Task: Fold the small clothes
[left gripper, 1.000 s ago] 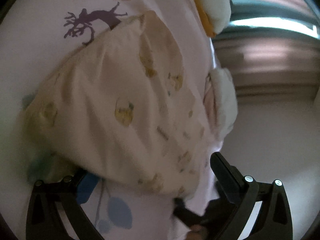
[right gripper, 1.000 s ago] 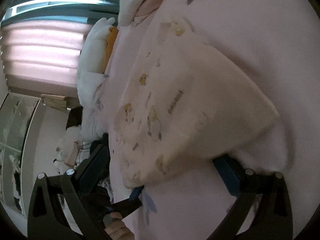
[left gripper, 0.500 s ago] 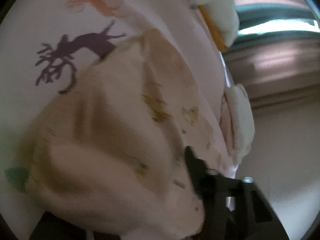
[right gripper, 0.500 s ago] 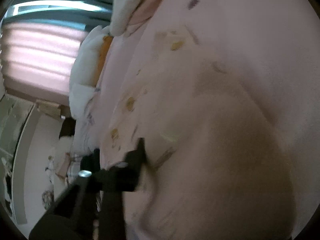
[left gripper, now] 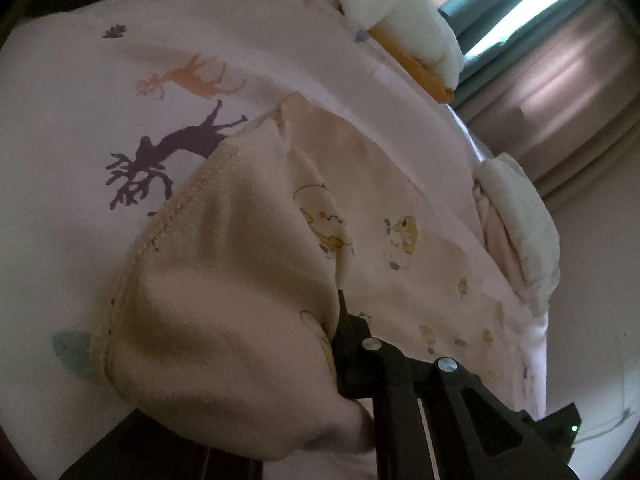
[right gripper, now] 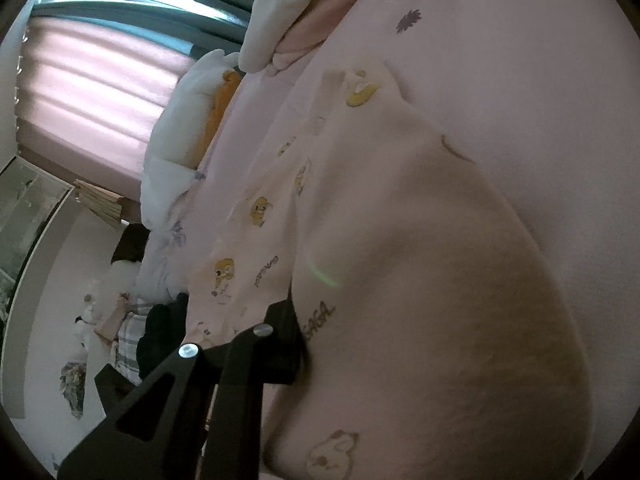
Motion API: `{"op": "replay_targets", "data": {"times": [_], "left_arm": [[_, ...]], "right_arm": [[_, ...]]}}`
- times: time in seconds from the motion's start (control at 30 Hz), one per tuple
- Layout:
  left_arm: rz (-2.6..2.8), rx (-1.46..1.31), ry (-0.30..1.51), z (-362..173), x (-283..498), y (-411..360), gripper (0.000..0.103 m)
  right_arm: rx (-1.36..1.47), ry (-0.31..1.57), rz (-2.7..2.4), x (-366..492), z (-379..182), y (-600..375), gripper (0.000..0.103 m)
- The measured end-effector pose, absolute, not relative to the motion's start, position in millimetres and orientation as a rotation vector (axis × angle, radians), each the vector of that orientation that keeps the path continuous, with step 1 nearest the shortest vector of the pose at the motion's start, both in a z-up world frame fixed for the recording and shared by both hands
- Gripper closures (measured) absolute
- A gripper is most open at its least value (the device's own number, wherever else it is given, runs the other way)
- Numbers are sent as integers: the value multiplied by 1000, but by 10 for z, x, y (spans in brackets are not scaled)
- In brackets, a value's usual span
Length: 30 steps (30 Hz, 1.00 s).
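Pink deer-print bedsheet (left gripper: 120, 92), curtained window (left gripper: 560, 80) beyond.
Your left gripper (left gripper: 340, 300) has just been closing and now pinches a raised fold of the cream cartoon-print garment (left gripper: 240, 280), which lies near the sheet's window-side edge; your right gripper (right gripper: 294, 304) is likewise clamped on its fabric.
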<state>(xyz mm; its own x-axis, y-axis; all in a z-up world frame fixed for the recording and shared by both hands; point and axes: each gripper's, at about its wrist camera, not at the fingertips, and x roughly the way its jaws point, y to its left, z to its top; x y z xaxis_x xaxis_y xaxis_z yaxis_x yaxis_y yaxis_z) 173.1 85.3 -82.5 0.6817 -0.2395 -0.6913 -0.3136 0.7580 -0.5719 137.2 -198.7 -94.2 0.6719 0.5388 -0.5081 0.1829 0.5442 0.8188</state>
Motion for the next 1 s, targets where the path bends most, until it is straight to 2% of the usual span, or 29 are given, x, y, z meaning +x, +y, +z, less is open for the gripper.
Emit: {"op": "replay_targets", "data": {"times": [0.23, 0.37, 0.67, 0.87, 1.0], "left_arm": [[83, -557, 791, -545, 1609, 613, 94], [47, -553, 795, -403, 1453, 600, 94], [-5, -518, 846, -266, 631, 583, 94], [-6, -492, 874, -394, 390, 533, 94], [-3, -490, 902, -618, 270, 565, 94]], "right_arm": [[981, 837, 263, 1341, -905, -1961, 94], [973, 873, 273, 1228, -854, -1998, 94], [809, 949, 275, 241, -531, -1929, 93], [700, 934, 266, -42, -585, -1825, 92], [766, 933, 266, 7, -660, -1905, 94]]}}
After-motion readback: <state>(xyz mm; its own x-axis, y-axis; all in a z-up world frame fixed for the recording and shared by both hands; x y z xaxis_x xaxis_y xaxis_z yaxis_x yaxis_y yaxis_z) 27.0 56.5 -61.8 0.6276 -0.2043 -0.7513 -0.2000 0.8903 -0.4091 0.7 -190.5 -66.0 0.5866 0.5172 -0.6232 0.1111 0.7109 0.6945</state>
